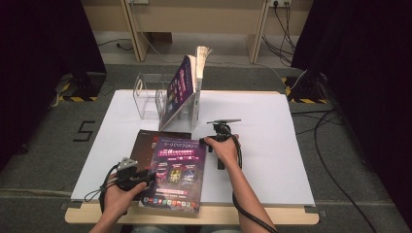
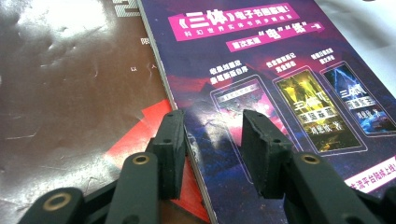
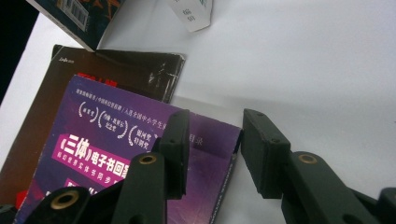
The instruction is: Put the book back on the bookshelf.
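Purple book (image 1: 176, 175) flat at desk's (image 1: 272, 160) near edge, overlapping dark book (image 1: 145, 145). Left claw (image 2: 212, 140) part open, straddling purple book's left edge, pads clear of it. Right claw (image 3: 212, 149) part open over far right corner, nothing gripped. Probably about to lift for clear rack (image 1: 148, 97), where two books (image 1: 187, 87) lean already. Best to close squarely on opposite edges, raise evenly, avoid dragging lower cover.
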